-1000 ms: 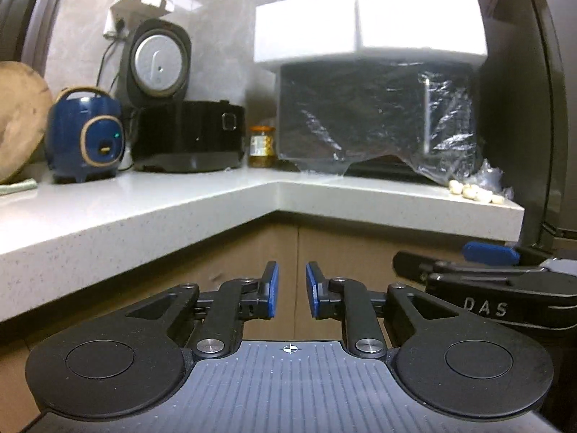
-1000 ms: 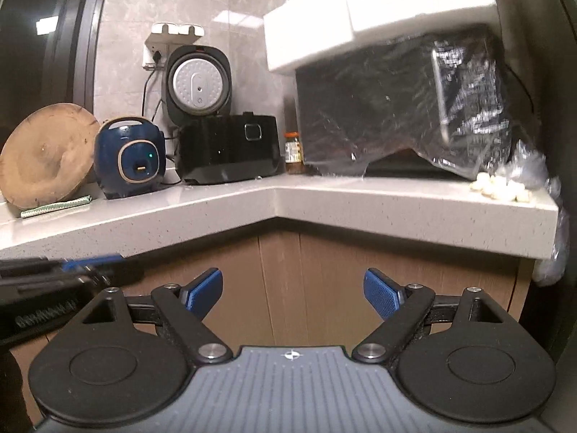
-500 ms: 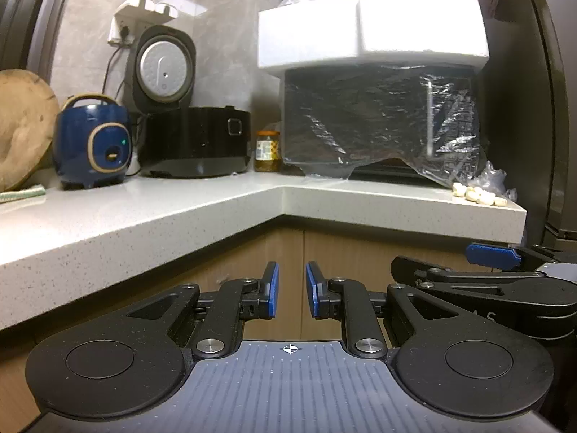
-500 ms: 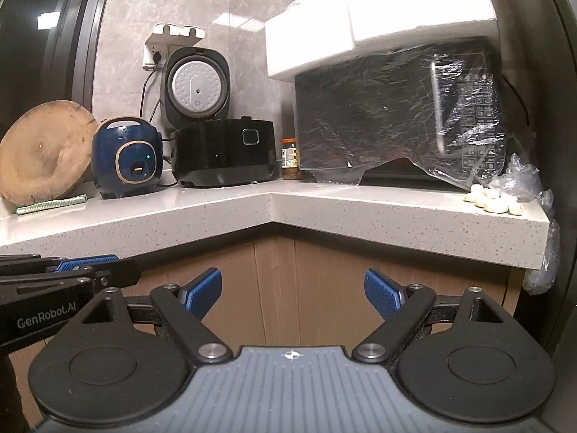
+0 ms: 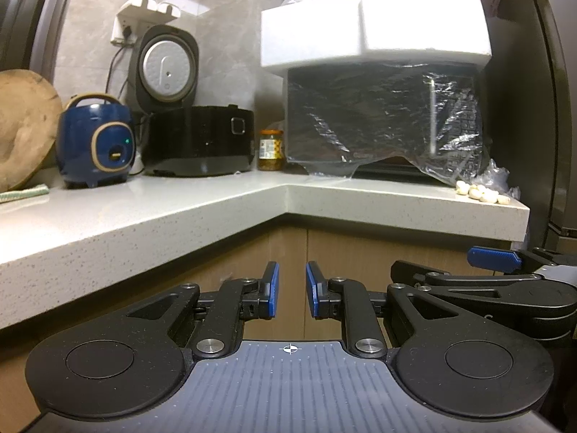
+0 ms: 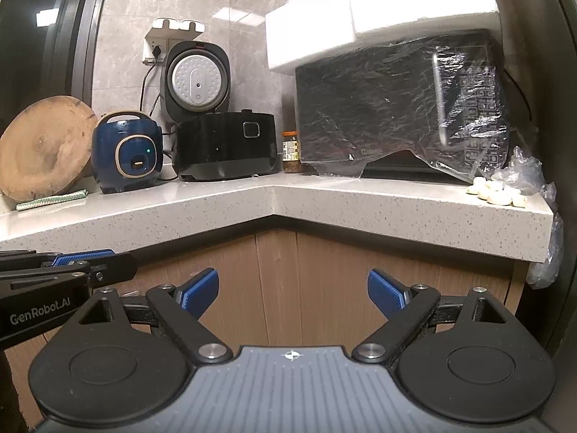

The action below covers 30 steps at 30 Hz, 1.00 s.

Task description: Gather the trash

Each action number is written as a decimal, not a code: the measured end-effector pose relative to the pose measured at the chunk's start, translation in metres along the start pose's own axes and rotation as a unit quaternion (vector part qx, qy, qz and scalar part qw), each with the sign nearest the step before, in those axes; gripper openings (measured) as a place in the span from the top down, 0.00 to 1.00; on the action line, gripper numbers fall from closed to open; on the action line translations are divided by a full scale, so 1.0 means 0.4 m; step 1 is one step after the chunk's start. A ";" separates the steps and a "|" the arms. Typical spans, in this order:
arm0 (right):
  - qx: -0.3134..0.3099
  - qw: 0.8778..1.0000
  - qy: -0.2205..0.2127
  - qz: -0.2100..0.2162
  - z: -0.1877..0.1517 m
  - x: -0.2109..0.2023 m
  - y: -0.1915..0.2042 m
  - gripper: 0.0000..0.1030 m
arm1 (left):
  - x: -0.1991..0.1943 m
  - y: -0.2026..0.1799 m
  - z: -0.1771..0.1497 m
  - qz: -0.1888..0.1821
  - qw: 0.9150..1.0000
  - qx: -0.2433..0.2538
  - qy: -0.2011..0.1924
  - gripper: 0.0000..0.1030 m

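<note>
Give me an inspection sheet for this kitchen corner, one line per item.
Surface: speckled countertop, L-shaped.
Job's things: crumpled plastic bag at the right end; nothing else is clearly trash.
Clutter: white lumps, jar, blue cooker, black cooker, wrapped oven, foam, wooden board, cloth.
Grippers: left gripper narrow, empty; right gripper opening, empty.
Cables: cord from wall socket.
Surroundings: wood cabinets.

Both my wrist cameras look forward from below the corner surface [image 5: 216, 213], side by side, near it; both share the blue cooker [image 6: 126, 157] and wrapped oven [image 5: 382, 119].
</note>
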State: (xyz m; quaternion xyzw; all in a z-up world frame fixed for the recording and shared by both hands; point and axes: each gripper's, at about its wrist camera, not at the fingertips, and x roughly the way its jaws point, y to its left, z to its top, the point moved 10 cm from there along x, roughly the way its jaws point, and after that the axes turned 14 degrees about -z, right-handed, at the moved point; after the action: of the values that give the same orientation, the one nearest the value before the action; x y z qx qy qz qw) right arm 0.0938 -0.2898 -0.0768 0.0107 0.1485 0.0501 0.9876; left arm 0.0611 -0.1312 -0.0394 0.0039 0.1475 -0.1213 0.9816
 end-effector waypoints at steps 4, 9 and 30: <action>0.000 1.000 0.000 0.000 0.000 0.001 0.000 0.12 | -0.001 0.000 0.000 0.001 1.000 -0.001 0.000 0.80; -0.001 1.000 0.000 0.001 -0.001 0.000 0.001 0.12 | -0.002 0.000 -0.002 0.000 1.000 0.000 0.002 0.80; -0.007 1.000 -0.002 0.003 -0.005 -0.003 0.004 0.11 | -0.006 -0.001 -0.002 0.000 1.000 0.001 0.002 0.80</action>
State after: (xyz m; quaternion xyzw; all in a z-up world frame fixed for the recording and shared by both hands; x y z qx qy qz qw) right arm 0.0920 -0.2885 -0.0783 0.0042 0.1463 0.0540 0.9878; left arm 0.0585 -0.1309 -0.0394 0.0047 0.1497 -0.1215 0.9812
